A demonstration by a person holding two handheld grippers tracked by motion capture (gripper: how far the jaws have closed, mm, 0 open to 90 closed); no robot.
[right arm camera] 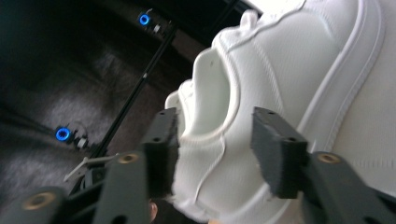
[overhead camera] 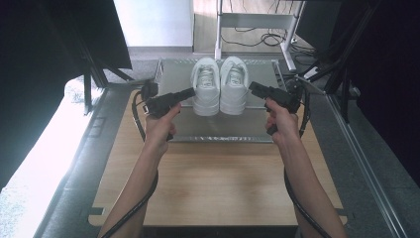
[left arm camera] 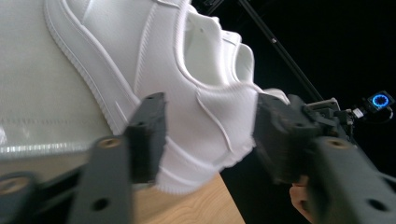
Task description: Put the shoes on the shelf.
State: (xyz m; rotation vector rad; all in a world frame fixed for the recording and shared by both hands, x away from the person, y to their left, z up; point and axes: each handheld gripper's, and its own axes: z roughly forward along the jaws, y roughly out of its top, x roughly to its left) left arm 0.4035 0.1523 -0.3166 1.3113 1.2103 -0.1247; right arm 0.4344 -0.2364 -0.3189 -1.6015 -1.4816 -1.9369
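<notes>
Two white sneakers stand side by side, heels toward me, on a metal tray [overhead camera: 223, 128] at the far end of the wooden table [overhead camera: 218, 183]. My left gripper [overhead camera: 190, 92] points at the outer heel side of the left shoe [overhead camera: 206, 84]. In the left gripper view it [left arm camera: 212, 135] is open, with the white heel [left arm camera: 205, 93] between its jaws. My right gripper [overhead camera: 251, 88] points at the outer side of the right shoe [overhead camera: 234, 83]. In the right gripper view it [right arm camera: 219, 149] is open around that shoe's heel collar [right arm camera: 280, 70]. Whether the pads touch the shoes is unclear.
Dark curtains and black stands flank the table on both sides. A white desk frame [overhead camera: 257, 22] with floor cables stands behind the tray. Small blue ring lights [left arm camera: 380, 100] [right arm camera: 63, 134] glow in the dark surroundings. Bare wood lies between the tray and me.
</notes>
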